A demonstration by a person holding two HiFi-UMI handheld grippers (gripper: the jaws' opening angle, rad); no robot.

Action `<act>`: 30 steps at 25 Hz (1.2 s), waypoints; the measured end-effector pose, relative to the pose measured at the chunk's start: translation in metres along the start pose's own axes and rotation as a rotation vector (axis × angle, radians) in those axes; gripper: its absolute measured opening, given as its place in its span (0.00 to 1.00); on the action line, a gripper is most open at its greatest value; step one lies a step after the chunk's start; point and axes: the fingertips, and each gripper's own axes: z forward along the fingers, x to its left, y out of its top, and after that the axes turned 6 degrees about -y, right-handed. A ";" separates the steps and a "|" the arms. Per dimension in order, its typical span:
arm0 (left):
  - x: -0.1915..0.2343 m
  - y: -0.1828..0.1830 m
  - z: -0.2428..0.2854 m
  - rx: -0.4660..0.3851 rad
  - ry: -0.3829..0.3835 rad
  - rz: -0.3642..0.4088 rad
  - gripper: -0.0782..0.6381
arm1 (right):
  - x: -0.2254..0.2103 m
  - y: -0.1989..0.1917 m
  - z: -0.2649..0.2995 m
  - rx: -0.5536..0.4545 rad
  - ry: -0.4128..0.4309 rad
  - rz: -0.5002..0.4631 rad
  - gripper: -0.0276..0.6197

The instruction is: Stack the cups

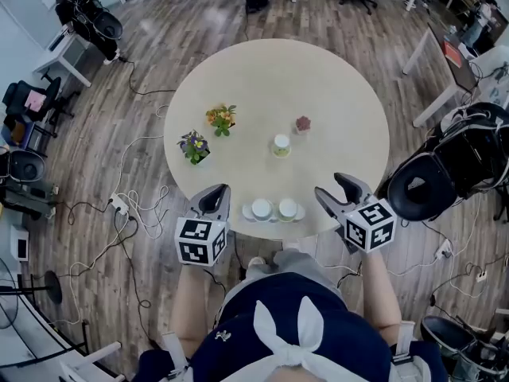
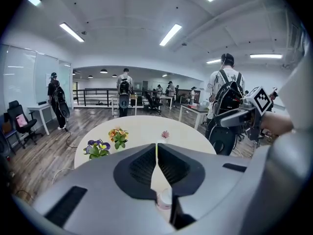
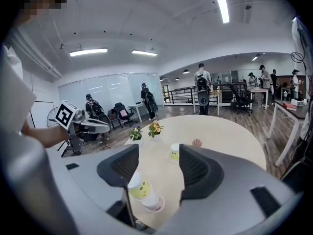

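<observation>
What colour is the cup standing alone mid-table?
The lone cup is pale yellow; clearest in the right gripper view.

Open-plan office. Round beige table [image 1: 262, 78] ctr, wood-plank floor [image 1: 159, 22], cables [image 1: 137, 211] trailing at left. Black office chair [image 2: 22, 120] + white desk [image 2: 40, 107] by wall. Ceiling strip lights [image 2: 170, 34] on. Glass partitions [image 2: 29, 77] left, railing [image 2: 95, 96] at back; people w/ backpacks [image 2: 124, 88] standing.

No legible words or numbers, only square code markers on left gripper cube [image 1: 200, 241], right gripper cube [image 1: 371, 225].
</observation>
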 end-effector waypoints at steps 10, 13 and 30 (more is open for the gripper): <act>0.001 0.001 -0.004 -0.015 0.021 -0.036 0.14 | -0.012 0.035 0.034 -0.023 0.031 -0.095 0.45; 0.005 0.000 -0.006 -0.014 0.040 -0.033 0.14 | -0.013 0.045 0.049 -0.024 0.056 -0.115 0.46; 0.036 -0.013 -0.022 -0.013 0.204 -0.154 0.14 | -0.006 0.054 0.145 0.080 0.204 -0.240 0.51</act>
